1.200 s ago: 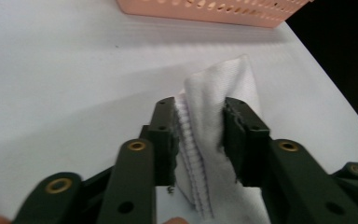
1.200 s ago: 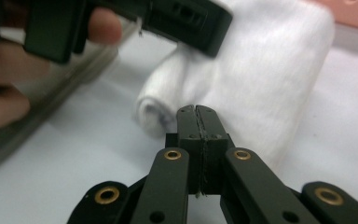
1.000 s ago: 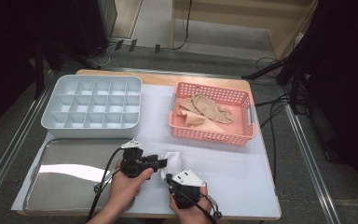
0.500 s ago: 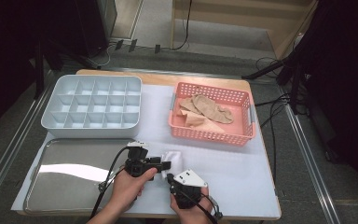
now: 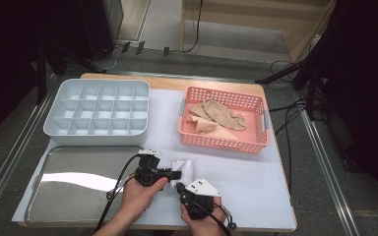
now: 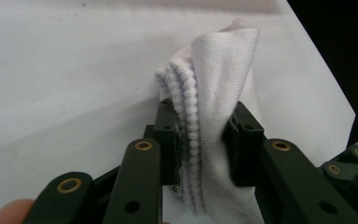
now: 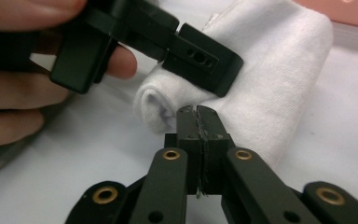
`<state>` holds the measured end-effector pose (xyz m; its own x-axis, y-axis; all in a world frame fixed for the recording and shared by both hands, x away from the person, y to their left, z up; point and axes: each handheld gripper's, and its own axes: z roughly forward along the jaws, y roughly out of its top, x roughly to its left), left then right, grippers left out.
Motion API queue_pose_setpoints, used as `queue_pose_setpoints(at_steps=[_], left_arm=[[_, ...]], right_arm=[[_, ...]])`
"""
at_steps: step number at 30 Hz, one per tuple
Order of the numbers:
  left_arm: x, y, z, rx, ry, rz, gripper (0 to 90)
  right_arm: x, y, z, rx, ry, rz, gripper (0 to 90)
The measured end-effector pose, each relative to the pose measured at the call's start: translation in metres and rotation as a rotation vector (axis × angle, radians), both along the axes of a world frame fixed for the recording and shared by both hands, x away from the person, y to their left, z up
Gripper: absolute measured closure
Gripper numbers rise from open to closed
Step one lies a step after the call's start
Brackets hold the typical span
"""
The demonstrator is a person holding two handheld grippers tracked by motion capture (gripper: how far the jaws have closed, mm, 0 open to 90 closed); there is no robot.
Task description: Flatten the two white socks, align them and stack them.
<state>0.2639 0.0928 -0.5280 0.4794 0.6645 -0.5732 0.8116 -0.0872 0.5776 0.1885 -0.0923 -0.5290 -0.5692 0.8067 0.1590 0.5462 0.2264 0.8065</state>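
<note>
White foam-like sheet (image 5: 256,187) covers the wooden worktop. Metal tray (image 5: 54,191), flat, shiny and rectangular, lies at the near-left corner. Grey plastic compartment box (image 5: 98,112), a grid of square cells, sits at the far-left. Pink perforated plastic basket (image 5: 224,120) sits at the far-right, with crumpled tan cloths (image 5: 216,117) inside.

White sock (image 5: 183,168), soft ribbed knit, folded into a thick bundle, lies near the middle of the worktop's near edge, just right of the tray. In the high view its long axis runs roughly front to back, tilted slightly right at the far end. In the left gripper view its ribbed cuff edge (image 6: 189,140) stands upright between the jaws.

Left gripper (image 5: 176,173) comes at the sock from the tray side; its jaws have just been closing and now pinch the folded sock (image 6: 214,121), pads pressing on both faces. Left hand (image 5: 138,194) holds it.

Right gripper (image 5: 180,188) sits at the near edge, its jaws pressed together at the sock's near end (image 7: 242,70); whether any fabric is caught between them cannot be told. Right hand (image 5: 202,223) wraps its body.
</note>
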Motion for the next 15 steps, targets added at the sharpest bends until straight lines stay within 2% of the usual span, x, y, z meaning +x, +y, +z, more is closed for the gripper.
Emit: queue_pose_setpoints(at_steps=[3, 5, 8, 10, 12, 15], left_arm=[[-0.002, 0.000, 0.002, 0.007, -0.033, -0.004, 73.7], [-0.006, 0.001, 0.006, 0.024, -0.073, 0.003, 74.4], [-0.008, 0.006, 0.011, 0.014, -0.105, 0.023, 74.7], [-0.009, 0.010, 0.012, 0.021, -0.120, 0.024, 74.7], [-0.010, 0.014, 0.013, 0.028, -0.133, 0.027, 74.7], [-0.012, 0.021, 0.016, 0.030, -0.154, 0.039, 74.7]], right_arm=[[-0.002, -0.005, 0.005, 0.026, -0.019, 0.005, 85.2], [-0.003, -0.010, 0.010, 0.047, -0.034, 0.001, 83.7], [-0.004, -0.021, 0.018, 0.086, -0.053, -0.014, 78.9], [-0.004, -0.029, 0.023, 0.102, -0.073, -0.023, 72.2], [-0.002, -0.036, 0.026, 0.111, -0.087, -0.031, 61.9], [0.003, -0.045, 0.029, 0.109, -0.091, -0.065, 48.3]])
